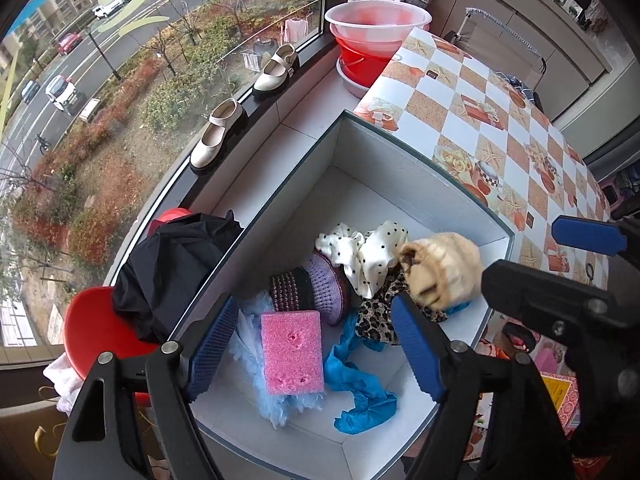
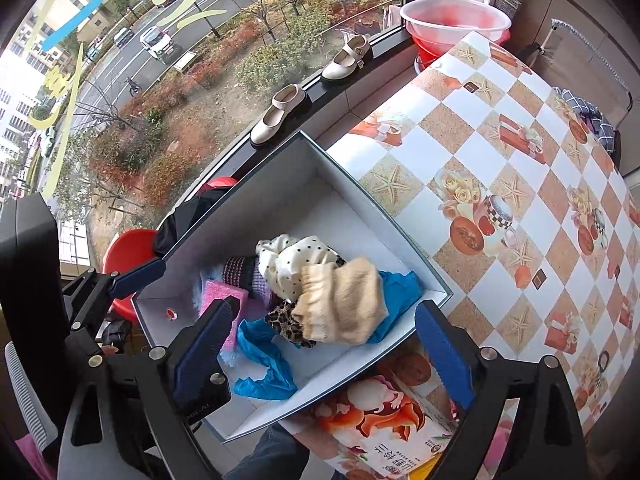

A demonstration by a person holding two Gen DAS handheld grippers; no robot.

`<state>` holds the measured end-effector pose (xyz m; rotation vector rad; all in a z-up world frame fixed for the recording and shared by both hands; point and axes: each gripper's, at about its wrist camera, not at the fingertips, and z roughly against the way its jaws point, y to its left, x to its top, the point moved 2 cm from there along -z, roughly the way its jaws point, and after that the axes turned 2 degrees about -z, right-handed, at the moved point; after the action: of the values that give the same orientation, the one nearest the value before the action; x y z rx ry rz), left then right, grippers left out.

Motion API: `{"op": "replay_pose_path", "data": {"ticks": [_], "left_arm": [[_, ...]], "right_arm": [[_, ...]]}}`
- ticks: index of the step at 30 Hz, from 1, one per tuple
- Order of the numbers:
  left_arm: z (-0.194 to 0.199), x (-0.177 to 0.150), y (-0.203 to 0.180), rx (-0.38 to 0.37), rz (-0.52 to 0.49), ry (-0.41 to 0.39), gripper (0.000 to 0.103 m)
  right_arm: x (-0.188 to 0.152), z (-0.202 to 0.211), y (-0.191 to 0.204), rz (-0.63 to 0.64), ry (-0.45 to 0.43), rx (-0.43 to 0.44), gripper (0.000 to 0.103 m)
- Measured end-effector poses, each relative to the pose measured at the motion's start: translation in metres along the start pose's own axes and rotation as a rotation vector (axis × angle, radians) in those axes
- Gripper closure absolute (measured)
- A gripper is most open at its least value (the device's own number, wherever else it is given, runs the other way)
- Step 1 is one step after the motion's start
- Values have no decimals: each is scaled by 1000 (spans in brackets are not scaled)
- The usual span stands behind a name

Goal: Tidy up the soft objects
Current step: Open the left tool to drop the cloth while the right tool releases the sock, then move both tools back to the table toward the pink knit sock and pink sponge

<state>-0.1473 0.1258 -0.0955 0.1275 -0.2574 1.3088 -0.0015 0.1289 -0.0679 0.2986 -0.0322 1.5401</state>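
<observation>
A white open box (image 1: 420, 168) (image 2: 360, 200) holds several soft things: a pink sponge (image 1: 292, 350) (image 2: 218, 294), a pale blue fluffy piece (image 1: 250, 338), a blue glove (image 1: 356, 384) (image 2: 260, 364), a knitted purple-and-black item (image 1: 308, 290) (image 2: 242, 272), a white polka-dot cloth (image 1: 366, 252) (image 2: 292, 262), a leopard-print cloth (image 1: 378, 320) (image 2: 282, 322) and a beige sock (image 1: 444, 266) (image 2: 344, 304) on top. My left gripper (image 1: 316, 346) is open above the sponge, empty. My right gripper (image 2: 326, 350) is open and empty above the box's near side; it also shows in the left wrist view (image 1: 540, 264).
The box stands on a table with a checked orange-and-white cloth (image 1: 500, 120) (image 2: 520, 200). A black cloth (image 1: 172, 268) lies on a red stool (image 1: 100, 328) left of the box. Two cream shoes (image 1: 218, 136) (image 2: 280, 114) and stacked basins (image 1: 372, 36) stand by the window. A printed carton (image 2: 384, 412) sits near.
</observation>
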Motion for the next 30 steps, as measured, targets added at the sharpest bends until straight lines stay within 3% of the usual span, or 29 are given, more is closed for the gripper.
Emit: {"op": "replay_pose_path", "data": {"ticks": [23, 30], "left_arm": [[19, 8, -25, 10, -49, 25, 21], [30, 5, -58, -37, -149, 50, 21]], "right_arm": [[-14, 41, -21, -108, -31, 40, 9], [-34, 66, -50, -202, -49, 84, 9]]}}
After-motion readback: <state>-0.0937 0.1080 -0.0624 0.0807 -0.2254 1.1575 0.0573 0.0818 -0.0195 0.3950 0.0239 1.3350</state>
